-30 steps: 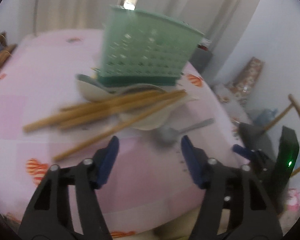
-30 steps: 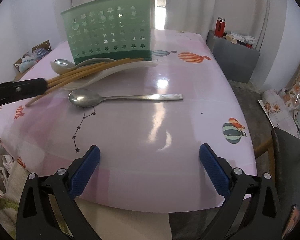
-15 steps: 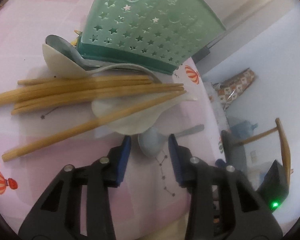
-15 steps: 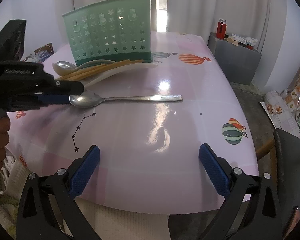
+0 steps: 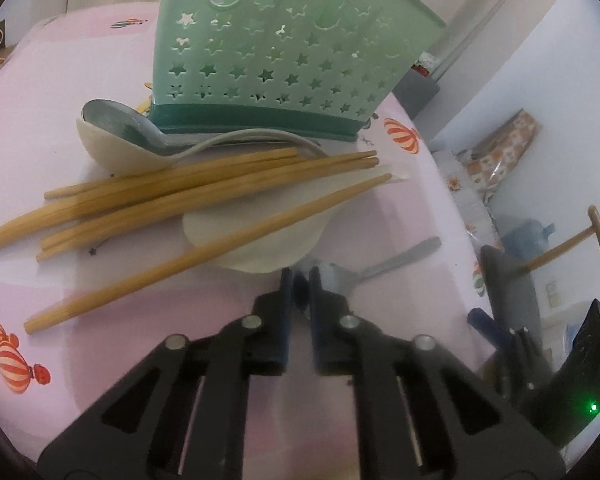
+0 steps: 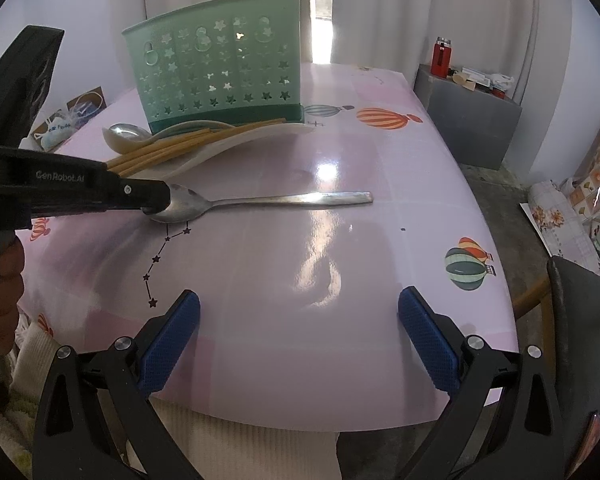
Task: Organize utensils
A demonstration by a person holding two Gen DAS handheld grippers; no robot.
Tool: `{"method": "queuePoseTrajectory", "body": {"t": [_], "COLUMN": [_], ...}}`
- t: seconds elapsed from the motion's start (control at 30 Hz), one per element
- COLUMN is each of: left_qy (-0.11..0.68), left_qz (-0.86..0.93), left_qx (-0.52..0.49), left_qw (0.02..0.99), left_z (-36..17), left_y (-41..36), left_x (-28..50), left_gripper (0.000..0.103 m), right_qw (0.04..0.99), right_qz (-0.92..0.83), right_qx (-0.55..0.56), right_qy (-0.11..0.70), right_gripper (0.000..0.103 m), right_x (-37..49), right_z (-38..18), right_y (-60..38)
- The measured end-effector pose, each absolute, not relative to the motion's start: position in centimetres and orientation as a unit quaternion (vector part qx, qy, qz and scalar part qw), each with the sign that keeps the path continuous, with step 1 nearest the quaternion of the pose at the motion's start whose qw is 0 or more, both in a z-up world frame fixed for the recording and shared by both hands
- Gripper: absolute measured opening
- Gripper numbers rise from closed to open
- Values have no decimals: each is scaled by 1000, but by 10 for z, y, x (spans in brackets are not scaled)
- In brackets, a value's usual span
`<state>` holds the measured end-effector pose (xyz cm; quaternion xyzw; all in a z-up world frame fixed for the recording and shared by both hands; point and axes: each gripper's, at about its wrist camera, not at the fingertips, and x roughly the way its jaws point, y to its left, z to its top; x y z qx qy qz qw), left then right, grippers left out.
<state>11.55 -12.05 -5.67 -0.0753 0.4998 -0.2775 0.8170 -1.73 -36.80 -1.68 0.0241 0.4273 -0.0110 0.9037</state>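
Observation:
A metal spoon (image 6: 284, 199) lies on the pink table (image 6: 340, 280), handle to the right. My left gripper (image 6: 156, 202) has its jaws closing to a narrow slit on the rim of the spoon's bowl (image 5: 340, 274); in its own view the left gripper (image 5: 301, 276) covers most of the bowl. Behind stands a green star-pierced utensil holder (image 5: 284, 60) (image 6: 220, 72). In front of it lie several wooden chopsticks (image 5: 180, 200) across white ladle-like spoons (image 5: 260, 248), one cradling a second metal spoon (image 5: 112, 124). My right gripper (image 6: 298, 336) hangs open over the near table edge, nothing between its fingers.
A grey cabinet (image 6: 472, 120) with a red bottle (image 6: 442, 56) stands right of the table. A wooden chair (image 5: 572, 248) sits at the table's right side. A person's hand (image 6: 0, 280) holds the left gripper's handle.
My left gripper came down toward the metal spoon's bowl and its jaws went from wide apart to nearly together on it. The right gripper stayed still and open.

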Motion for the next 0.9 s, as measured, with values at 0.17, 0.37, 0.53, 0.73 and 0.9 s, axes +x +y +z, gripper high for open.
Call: {"method": "queuePoseTrajectory", "body": {"t": [0.17,0.37,0.53,0.73,0.9], "left_qy": [472,427,393,358,346], "left_qz": [-287,-303,-294,-257,-245], "left_qx": [-78,-111,-178,-238,-276], "left_qw": [830,844,853,866,863], "left_z": [-43,-12,9,14,9], "left_y": [-114,-79,-24,38,67], "left_x": [108,94,93,96,96], "left_gripper": [2,0,1,1,1], "right_qw": [903,916,927,929,916], "right_qz": [-16,-14,2,50,83], "right_qx": [9,-14,-32,-103,-189], "right_qy": [429,402,373,353,344], "right_gripper": [87,76,67,39,28], "right_x": [-20,-27,-25,-9,8], "right_z": [-11,8,26,26,11], "right_y": [-365,-362,-351,-305,-262]}}
